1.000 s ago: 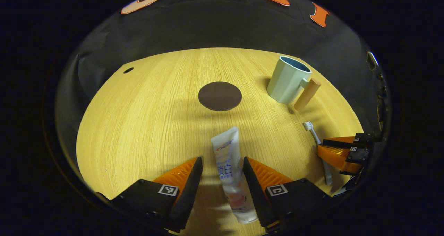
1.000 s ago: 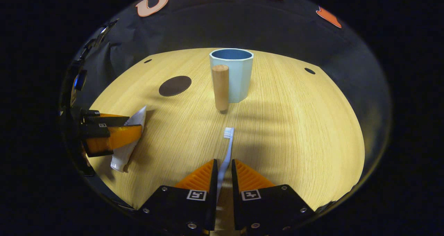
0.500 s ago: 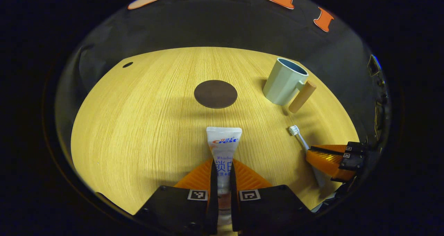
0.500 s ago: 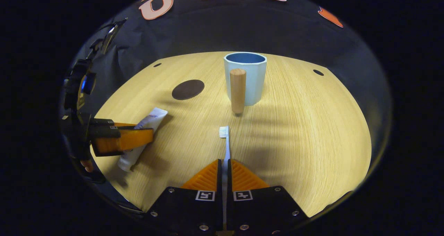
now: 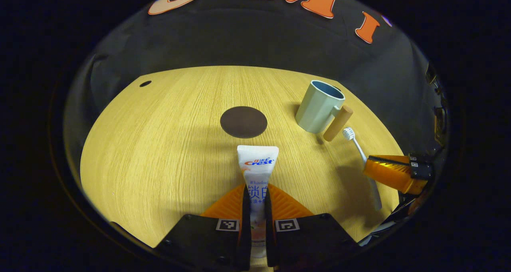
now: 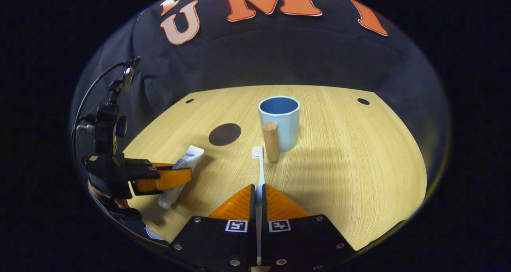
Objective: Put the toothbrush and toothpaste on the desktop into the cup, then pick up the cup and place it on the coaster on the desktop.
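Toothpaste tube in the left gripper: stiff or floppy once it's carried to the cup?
Probably soft: the left gripper pinches the toothpaste tube at mid-body, where it looks narrowed. The flat crimped end stands straight ahead of the fingers, so little droop is likely. Its glossy skin may slip.

The left tongs (image 5: 255, 202) are clamped on the toothpaste (image 5: 256, 172), both fingers pressed against its sides. The right tongs (image 6: 258, 196) are closed on the toothbrush (image 6: 260, 166) handle. Both sets appear to be raised above the bench (image 6: 339, 176).
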Tool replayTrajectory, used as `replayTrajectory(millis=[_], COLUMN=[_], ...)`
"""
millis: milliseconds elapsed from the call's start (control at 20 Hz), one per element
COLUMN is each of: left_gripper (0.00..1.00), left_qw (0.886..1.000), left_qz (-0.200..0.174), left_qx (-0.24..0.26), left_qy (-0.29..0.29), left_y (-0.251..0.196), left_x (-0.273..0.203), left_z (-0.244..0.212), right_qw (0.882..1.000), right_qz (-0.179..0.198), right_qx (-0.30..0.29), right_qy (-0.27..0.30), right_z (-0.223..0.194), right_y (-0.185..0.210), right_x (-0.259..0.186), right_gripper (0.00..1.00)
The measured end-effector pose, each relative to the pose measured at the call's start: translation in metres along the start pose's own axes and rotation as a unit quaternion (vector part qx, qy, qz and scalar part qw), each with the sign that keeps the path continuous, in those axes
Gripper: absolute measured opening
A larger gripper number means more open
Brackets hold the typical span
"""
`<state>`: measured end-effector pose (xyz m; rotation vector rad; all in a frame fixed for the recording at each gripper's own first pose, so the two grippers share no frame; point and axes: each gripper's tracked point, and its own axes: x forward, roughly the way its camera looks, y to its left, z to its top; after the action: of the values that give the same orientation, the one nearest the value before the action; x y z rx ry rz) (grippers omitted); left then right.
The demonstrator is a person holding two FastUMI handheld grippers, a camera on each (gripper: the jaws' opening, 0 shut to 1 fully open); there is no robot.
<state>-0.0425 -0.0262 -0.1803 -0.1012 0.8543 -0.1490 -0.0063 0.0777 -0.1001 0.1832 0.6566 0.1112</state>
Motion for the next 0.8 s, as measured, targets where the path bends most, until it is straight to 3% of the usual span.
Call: replayTrajectory(millis=[150,550,600,800], left_gripper=[0.15,0.22,0.18,0.19], left_qw=[1.000,0.999,0.998,0.996], left_qz=[0.000,0.000,0.001,0.002], left_qx=[0.005,0.010,0.011,0.016], left_qy=[-0.011,-0.053,-0.060,-0.087], left_y=[0.000,-0.004,-0.004,-0.001], left_x=[-0.007,-0.018,-0.019,-0.032], left_z=[0.006,0.022,0.025,0.038], right_qw=[0.999,0.991,0.990,0.984], right_qz=[0.006,0.035,0.033,0.070], right_qx=[0.002,-0.007,-0.012,0.010], right_qy=[-0.033,-0.127,-0.134,-0.164], right_z=[0.023,0.082,0.085,0.102], right_y=[-0.001,0.000,-0.002,0.008], right_x=[-0.008,-0.007,-0.003,-0.004], right_gripper=[0.05,0.05,0.05,0.05])
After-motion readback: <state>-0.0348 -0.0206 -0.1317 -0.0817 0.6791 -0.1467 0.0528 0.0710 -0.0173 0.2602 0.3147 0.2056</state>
